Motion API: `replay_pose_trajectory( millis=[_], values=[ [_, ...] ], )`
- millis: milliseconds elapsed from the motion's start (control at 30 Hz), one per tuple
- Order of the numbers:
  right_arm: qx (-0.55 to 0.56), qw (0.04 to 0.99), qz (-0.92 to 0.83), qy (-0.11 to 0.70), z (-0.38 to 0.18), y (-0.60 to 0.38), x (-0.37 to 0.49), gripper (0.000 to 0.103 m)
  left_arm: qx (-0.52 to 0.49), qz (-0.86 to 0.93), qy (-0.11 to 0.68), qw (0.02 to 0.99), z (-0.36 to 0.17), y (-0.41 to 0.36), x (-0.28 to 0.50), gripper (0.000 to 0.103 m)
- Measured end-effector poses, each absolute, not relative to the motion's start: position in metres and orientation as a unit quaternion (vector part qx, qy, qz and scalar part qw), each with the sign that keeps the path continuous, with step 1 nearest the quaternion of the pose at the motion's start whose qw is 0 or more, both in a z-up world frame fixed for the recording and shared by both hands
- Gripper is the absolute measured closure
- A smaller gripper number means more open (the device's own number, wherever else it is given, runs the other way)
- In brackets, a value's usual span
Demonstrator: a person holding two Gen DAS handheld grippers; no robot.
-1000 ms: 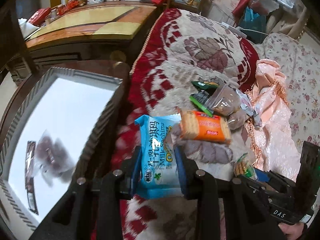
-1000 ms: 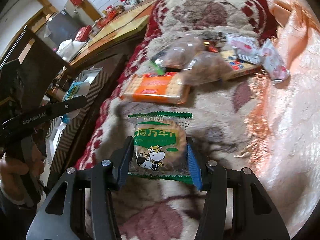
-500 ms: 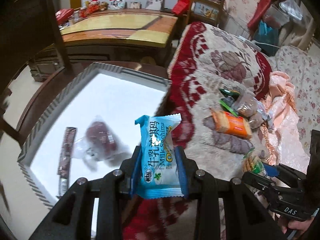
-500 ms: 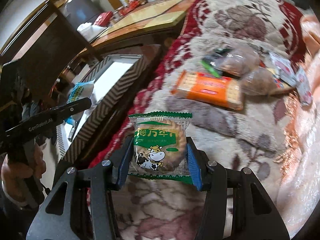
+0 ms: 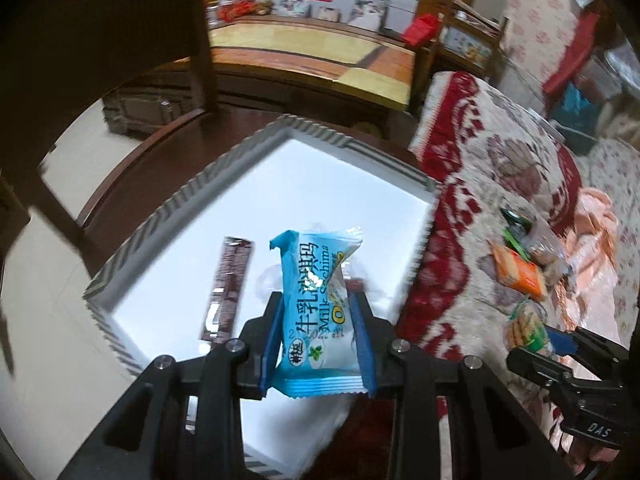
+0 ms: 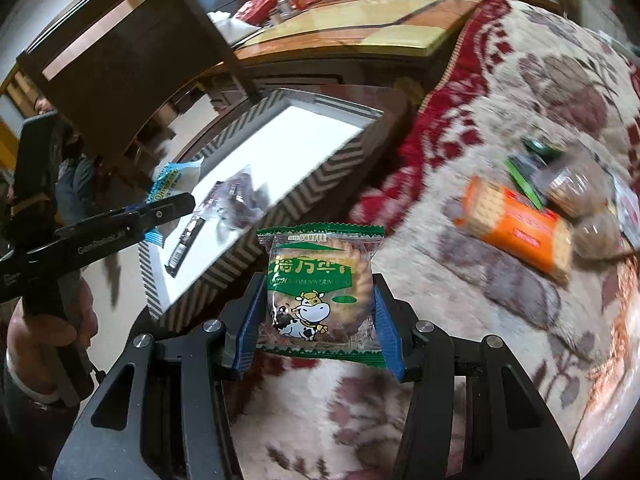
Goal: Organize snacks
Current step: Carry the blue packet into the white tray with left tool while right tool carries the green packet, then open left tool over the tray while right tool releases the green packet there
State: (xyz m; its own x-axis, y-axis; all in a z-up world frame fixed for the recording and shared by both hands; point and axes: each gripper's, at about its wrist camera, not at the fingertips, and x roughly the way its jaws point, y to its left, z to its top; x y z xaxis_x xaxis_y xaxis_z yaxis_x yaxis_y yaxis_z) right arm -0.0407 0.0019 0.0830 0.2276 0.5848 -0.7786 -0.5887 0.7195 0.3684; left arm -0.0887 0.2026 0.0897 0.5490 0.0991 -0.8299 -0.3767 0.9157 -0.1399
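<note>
Currently the left gripper (image 5: pixel 316 332) is pinching a blue snack packet (image 5: pixel 316 308), held over the white tray (image 5: pixel 160 216) with the striped rim. Inside the tray: a dark snack bar (image 5: pixel 229 288) and a clear bag with dark contents (image 6: pixel 240 200). Right gripper (image 6: pixel 318 320) pinches a green cow-print biscuit pack (image 6: pixel 318 288) over the blanket (image 6: pixel 500 92), just beside the tray's edge. Orange cracker pack (image 6: pixel 520 228) and other snacks lie on the blanket.
</note>
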Motion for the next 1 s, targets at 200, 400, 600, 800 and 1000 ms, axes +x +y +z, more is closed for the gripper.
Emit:
replay_pose_trajectory(
  millis=[200,400,600,800,1000],
  values=[
    [-0.024,0.779,0.401,0.482,0.096,0.042,-0.034,0.053,-0.168,0.161,0.457,0.859,0.082,0.228,-0.096,0.068],
    [-0.046,0.771,0.414,0.482,0.095,0.086,-0.013,0.053,-0.177,0.173,0.462,0.851,0.071,0.244,-0.097,0.068],
    [-0.078,0.765,0.409,0.492,0.077,0.124,0.014,0.053,-0.184,0.18,0.465,0.847,0.063,0.257,-0.09,0.068],
    [-0.102,0.76,0.392,0.508,0.055,0.147,0.033,0.053,-0.184,0.18,0.471,0.843,0.054,0.262,-0.081,0.068],
    [-0.109,0.756,0.392,0.513,0.044,0.158,0.035,0.051,-0.182,0.19,0.486,0.833,0.043,0.258,-0.075,0.063]
  ],
)
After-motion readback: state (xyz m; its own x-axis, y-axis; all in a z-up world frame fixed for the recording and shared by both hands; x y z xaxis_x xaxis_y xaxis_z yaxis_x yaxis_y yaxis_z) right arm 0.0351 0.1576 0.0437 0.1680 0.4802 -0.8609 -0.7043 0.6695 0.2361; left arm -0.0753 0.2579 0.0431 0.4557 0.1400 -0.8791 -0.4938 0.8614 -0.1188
